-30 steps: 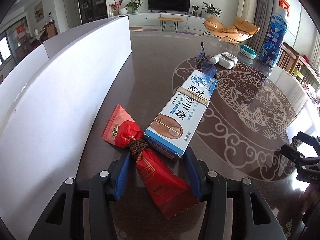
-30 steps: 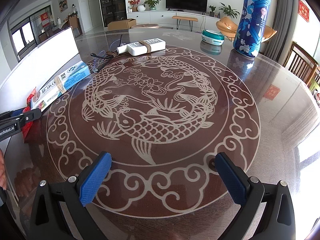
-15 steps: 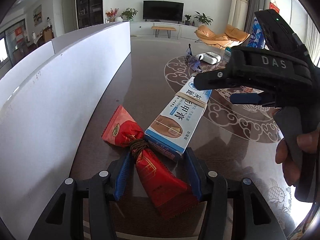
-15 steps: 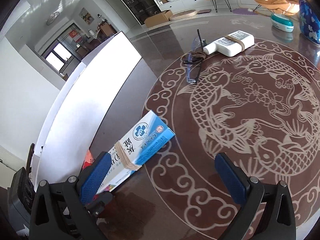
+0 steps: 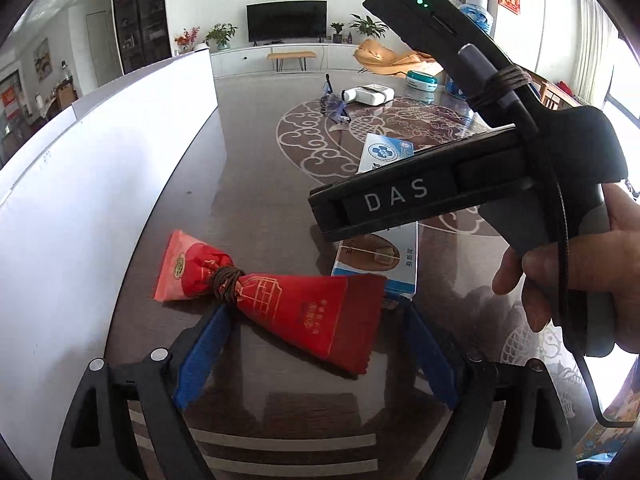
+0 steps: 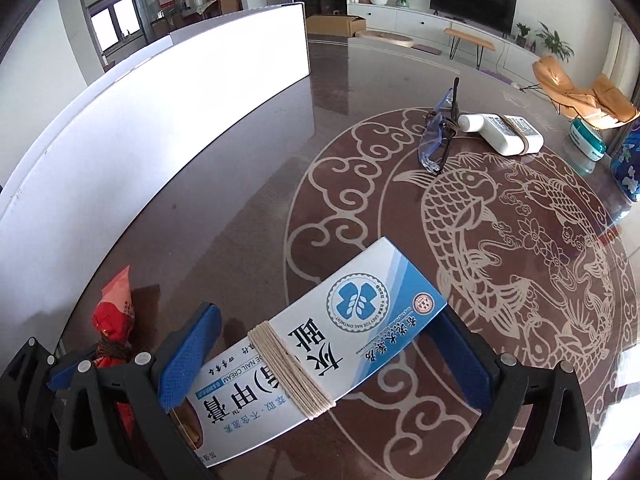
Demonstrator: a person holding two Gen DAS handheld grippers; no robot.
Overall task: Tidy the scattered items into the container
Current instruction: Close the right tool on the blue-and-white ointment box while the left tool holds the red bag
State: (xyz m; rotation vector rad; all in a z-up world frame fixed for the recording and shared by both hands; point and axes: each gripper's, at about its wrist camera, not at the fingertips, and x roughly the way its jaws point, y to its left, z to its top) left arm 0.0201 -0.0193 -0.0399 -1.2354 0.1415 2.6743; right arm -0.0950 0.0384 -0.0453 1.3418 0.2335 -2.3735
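Between the opening left gripper [image 5: 314, 350] jaws, the red packet [image 5: 272, 300] now lies freed; right gripper [image 6: 320, 364], angled down, straddles the ointment box [image 6: 320, 344], jaws apart.

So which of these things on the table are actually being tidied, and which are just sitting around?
For tidying:
red packet
ointment box
glasses
white device
white container

Probably just there:
blue patterned bottle
teal tin
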